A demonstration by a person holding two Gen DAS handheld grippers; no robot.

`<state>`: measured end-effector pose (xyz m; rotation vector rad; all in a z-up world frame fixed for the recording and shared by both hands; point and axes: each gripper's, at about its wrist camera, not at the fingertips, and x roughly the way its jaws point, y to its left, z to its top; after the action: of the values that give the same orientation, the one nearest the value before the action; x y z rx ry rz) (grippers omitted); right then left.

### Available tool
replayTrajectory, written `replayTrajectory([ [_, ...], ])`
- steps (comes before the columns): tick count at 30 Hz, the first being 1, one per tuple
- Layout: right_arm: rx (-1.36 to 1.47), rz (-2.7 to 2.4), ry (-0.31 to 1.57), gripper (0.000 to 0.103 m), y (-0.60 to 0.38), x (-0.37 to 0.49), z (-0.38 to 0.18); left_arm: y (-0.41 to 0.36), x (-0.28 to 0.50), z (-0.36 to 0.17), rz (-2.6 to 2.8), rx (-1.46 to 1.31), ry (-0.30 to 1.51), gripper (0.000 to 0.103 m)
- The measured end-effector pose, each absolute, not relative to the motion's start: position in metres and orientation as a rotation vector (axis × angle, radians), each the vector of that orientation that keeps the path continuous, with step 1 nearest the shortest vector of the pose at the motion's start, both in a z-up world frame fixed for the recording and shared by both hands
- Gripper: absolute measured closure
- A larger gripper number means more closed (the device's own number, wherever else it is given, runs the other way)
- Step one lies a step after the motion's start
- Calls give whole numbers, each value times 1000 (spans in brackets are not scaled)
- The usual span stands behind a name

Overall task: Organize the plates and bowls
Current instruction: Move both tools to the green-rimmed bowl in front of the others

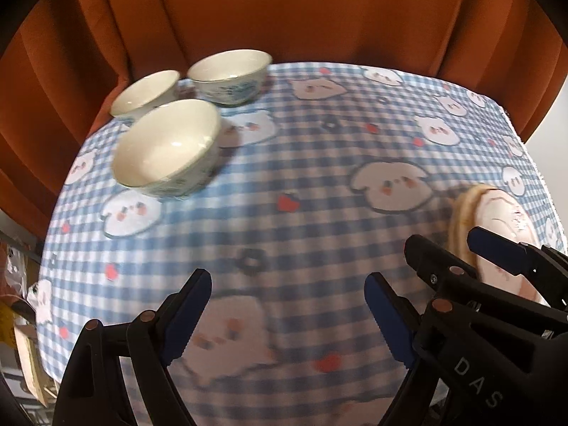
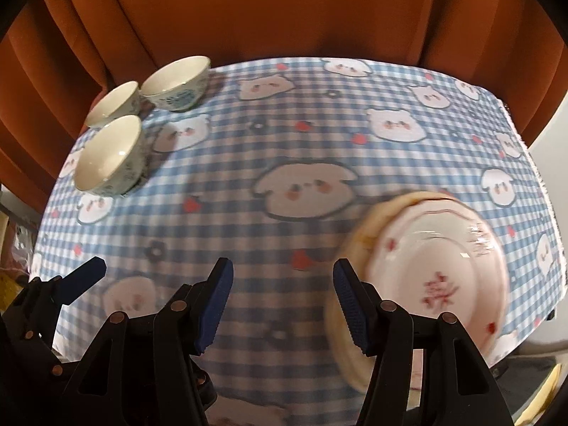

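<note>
Orange curtain hangs behind my desk, which wears a blue-and-white checked cloth with cartoon animal faces and red hearts. Three white bowls with blue patterning sit upright in a tight cluster at the far left corner: near bowl, left bowl, far bowl, all empty, nearly touching each other. At the near right sits a stack of plates: pink plate with red floral marks on top, cream-yellow plate rim showing under it on the left side; blurred, so I cannot tell the count. My left tool hovers over bare cloth, fingers spread wide, nothing between them. My right tool is also spread and gripping nothing, its right finger just beside or overlapping the plate stack's left edge; contact unclear. Both tools sit side by side at the near edge, well apart from the bowls.
</note>
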<state>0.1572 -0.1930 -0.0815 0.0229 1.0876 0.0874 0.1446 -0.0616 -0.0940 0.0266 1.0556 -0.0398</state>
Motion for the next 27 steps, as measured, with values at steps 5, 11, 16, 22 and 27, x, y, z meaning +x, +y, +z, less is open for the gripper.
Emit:
replayTrajectory([
  [5,40,87,1075,40,-150,167,-82,-25,157,-91,-19,34,1027,16],
  [11,45,90,1067,40,-108,191,-78,13,183,-86,11,17,1027,21],
  [16,27,95,1053,40,-81,214,-69,33,203,-79,41,13,1014,22],
  [22,25,114,1038,40,-53,243,-63,60,229,-79,83,9,1009,24],
  [27,34,134,1039,41,-35,266,-68,78,252,-89,113,-3,1024,33],
])
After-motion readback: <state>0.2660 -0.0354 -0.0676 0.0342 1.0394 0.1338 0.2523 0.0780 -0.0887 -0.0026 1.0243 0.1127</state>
